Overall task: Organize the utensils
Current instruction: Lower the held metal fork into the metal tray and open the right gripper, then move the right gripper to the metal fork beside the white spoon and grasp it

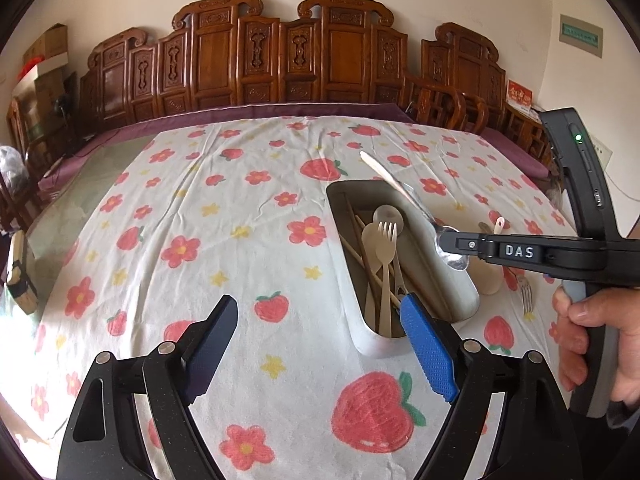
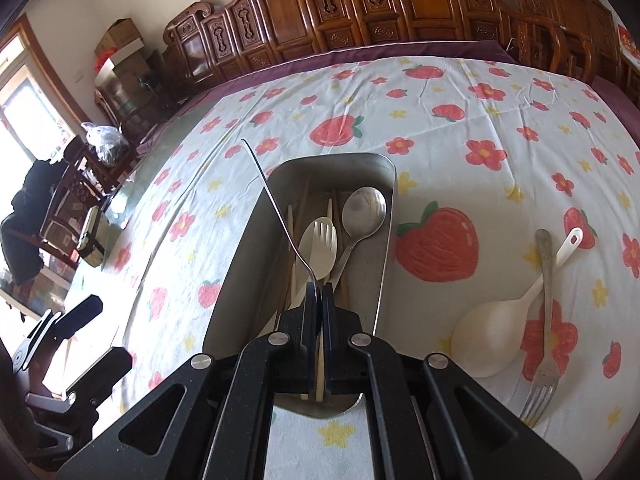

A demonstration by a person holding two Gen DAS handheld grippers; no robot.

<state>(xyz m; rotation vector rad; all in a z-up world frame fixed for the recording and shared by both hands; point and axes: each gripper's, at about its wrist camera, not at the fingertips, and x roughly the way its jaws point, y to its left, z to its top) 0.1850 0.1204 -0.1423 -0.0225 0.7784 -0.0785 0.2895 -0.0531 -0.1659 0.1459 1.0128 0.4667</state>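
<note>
A grey oblong tray (image 1: pixel 460 280) (image 2: pixel 236 256) lies on the strawberry-print tablecloth and holds a cream fork (image 1: pixel 386 248) (image 2: pixel 322 236), cream spoons, chopsticks and a metal spoon (image 2: pixel 362 210). My right gripper (image 1: pixel 450 246) (image 2: pixel 319 286) is shut on the bowl of a second metal spoon (image 1: pixel 404 192) (image 2: pixel 276 208), held above the tray with the handle up. My left gripper (image 1: pixel 316 344) is open and empty beside the tray's near end; it also shows at the left of the right wrist view (image 2: pixel 102 330).
A cream rice paddle (image 2: pixel 504 328) (image 1: pixel 490 276) and a metal fork (image 2: pixel 544 320) (image 1: pixel 526 294) lie on the cloth right of the tray. Carved wooden chairs (image 1: pixel 280 60) line the table's far side. A small box (image 2: pixel 94 240) sits at the left edge.
</note>
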